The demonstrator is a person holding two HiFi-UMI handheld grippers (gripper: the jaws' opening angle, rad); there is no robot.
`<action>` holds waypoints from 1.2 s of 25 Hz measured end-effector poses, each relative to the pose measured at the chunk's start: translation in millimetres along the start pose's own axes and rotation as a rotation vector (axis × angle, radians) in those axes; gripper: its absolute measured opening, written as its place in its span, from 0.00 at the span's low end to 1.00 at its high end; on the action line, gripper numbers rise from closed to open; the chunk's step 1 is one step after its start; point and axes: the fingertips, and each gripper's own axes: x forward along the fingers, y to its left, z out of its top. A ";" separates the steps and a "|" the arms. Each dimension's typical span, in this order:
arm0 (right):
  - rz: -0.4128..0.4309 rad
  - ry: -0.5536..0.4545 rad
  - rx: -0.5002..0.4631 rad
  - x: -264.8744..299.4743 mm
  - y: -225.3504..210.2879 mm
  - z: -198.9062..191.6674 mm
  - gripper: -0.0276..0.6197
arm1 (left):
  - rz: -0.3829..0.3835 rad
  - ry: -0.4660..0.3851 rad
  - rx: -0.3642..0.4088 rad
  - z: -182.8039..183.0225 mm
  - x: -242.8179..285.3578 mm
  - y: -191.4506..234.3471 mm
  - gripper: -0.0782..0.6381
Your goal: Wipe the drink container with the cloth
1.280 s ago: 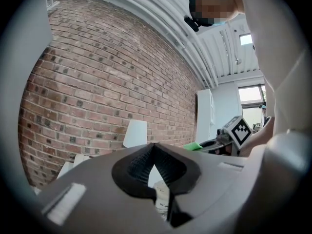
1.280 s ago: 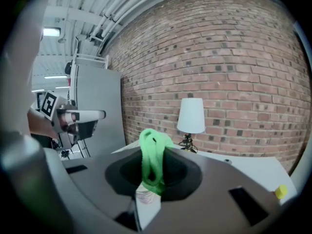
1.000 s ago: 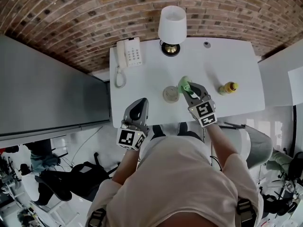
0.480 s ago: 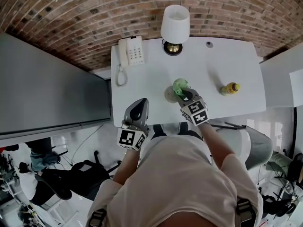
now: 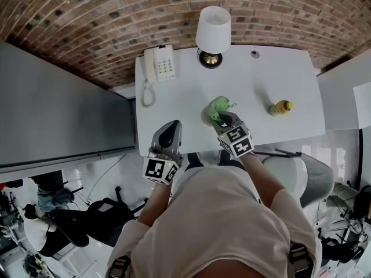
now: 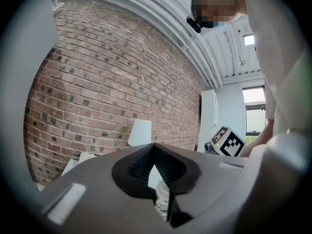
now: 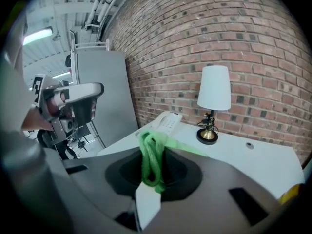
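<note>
Head view: white worktop (image 5: 278, 74) set against a brick wall (image 5: 87, 16), grey panel (image 5: 58, 109) to the left. Lamp (image 5: 212, 30), phone (image 5: 158, 62) and yellow bottle (image 5: 280, 107) stand on it. Container (image 5: 206, 116) sits mid-worktop, near the front edge. Right gripper (image 5: 223, 116) is just beside it, with the green cloth (image 5: 218, 105) bunched over the container's right rim. Left gripper (image 5: 170, 131) is at the front edge, apart from the container.

Left gripper view: fingers (image 6: 136, 167) meet at the tips, holding nothing; brick wall and lamp beyond.

Right gripper view: fingers (image 7: 180, 172) clamped on the cloth; worktop, phone and lamp beyond.
</note>
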 end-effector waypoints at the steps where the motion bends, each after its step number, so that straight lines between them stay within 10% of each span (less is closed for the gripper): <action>1: 0.002 0.006 -0.008 0.0 2.6 0.2 0.14 | 0.000 0.000 -0.001 0.0 -0.4 0.1 0.12; 13: 0.069 0.067 -0.081 8.2 47.3 -4.3 0.14 | 0.003 -0.026 -0.021 5.5 -8.6 7.4 0.12; 30: 0.281 0.070 0.095 12.1 110.7 -7.5 0.14 | 0.027 -0.025 -0.021 6.4 -13.8 20.3 0.12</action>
